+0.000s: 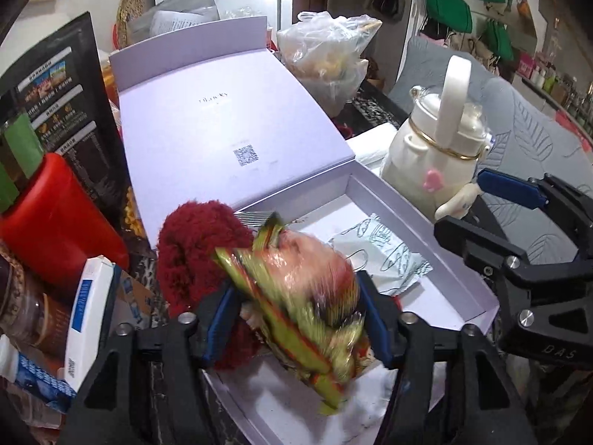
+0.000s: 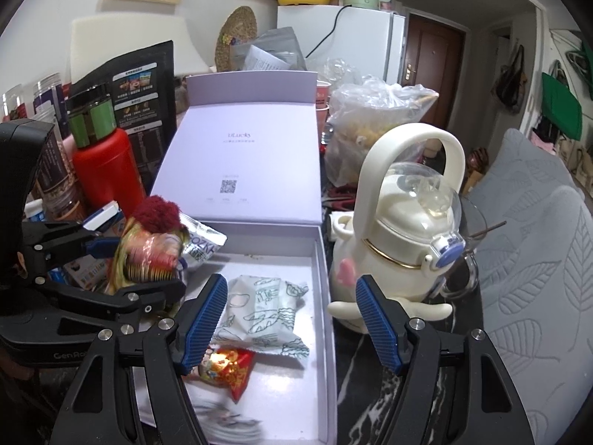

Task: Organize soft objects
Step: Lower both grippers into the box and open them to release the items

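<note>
My left gripper (image 1: 296, 311) is shut on a shiny green and pink snack packet (image 1: 296, 289), held above the near left corner of an open lilac box (image 1: 393, 200). It also shows in the right wrist view (image 2: 148, 259). A red fuzzy soft thing (image 1: 192, 248) sits just behind the packet, at the box's left edge. Inside the box (image 2: 322, 296) lie a white packet with green drawings (image 2: 263, 307), a red snack packet (image 2: 233, 367) and a white packet with blue print (image 2: 204, 244). My right gripper (image 2: 291, 322) is open and empty above the box's right wall.
A cream kettle-shaped bottle (image 2: 400, 237) stands right of the box. A red bottle (image 2: 107, 170), a dark menu stand (image 2: 144, 92), jars and small cartons (image 1: 89, 315) crowd the left. A plastic bag (image 2: 370, 122) sits behind. A grey quilted cushion (image 2: 537, 259) lies at right.
</note>
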`<state>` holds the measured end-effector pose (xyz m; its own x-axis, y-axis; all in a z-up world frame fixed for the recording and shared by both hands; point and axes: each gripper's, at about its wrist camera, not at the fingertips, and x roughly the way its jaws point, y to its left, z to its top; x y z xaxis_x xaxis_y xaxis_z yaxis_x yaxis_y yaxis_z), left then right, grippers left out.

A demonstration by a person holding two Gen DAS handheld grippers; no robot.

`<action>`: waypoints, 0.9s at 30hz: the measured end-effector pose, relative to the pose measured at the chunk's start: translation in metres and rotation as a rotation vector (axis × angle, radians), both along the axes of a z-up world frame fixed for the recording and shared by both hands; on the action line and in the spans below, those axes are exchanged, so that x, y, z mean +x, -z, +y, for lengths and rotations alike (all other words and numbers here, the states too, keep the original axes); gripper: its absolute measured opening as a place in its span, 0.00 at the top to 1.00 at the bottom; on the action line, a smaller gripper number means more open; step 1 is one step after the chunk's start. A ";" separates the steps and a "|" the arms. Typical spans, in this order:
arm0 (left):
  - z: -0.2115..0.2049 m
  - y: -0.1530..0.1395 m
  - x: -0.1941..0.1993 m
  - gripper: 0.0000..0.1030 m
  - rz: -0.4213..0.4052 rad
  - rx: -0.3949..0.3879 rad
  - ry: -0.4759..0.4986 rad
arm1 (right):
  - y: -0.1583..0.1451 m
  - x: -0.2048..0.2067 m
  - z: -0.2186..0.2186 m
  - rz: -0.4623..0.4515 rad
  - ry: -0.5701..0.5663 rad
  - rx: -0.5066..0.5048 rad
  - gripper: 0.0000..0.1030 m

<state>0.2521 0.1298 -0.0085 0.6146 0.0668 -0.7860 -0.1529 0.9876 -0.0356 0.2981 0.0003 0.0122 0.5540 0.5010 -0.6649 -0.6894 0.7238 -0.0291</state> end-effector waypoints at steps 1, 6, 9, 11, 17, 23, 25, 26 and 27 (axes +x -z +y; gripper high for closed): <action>-0.001 0.000 0.001 0.30 0.005 0.017 -0.004 | 0.000 0.000 0.000 0.000 0.002 -0.003 0.30; -0.005 -0.003 -0.002 0.26 -0.006 0.067 -0.017 | 0.001 0.002 -0.001 0.006 0.007 -0.010 0.29; -0.002 -0.004 -0.003 0.26 -0.007 0.063 -0.028 | 0.001 0.002 0.000 0.008 0.006 -0.009 0.29; 0.001 -0.005 -0.003 0.26 -0.003 0.050 -0.036 | 0.001 0.002 0.000 0.007 0.006 -0.009 0.29; 0.005 -0.010 -0.006 0.26 -0.018 0.045 -0.051 | -0.003 0.000 -0.001 0.002 0.006 0.000 0.29; 0.004 -0.020 -0.012 0.26 -0.045 0.050 -0.056 | -0.011 -0.006 -0.005 -0.013 0.006 0.014 0.29; 0.004 -0.024 -0.015 0.26 -0.055 0.053 -0.058 | -0.015 -0.008 -0.007 -0.019 0.005 0.020 0.29; 0.003 -0.026 -0.016 0.26 -0.061 0.053 -0.059 | -0.018 -0.010 -0.008 -0.025 0.002 0.026 0.29; 0.003 -0.029 -0.018 0.26 -0.066 0.053 -0.059 | -0.021 -0.012 -0.009 -0.030 0.001 0.030 0.29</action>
<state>0.2341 0.1325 0.0203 0.6588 0.1450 -0.7382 -0.2102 0.9776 0.0045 0.2862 -0.0083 0.0329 0.5740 0.5200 -0.6326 -0.6879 0.7253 -0.0280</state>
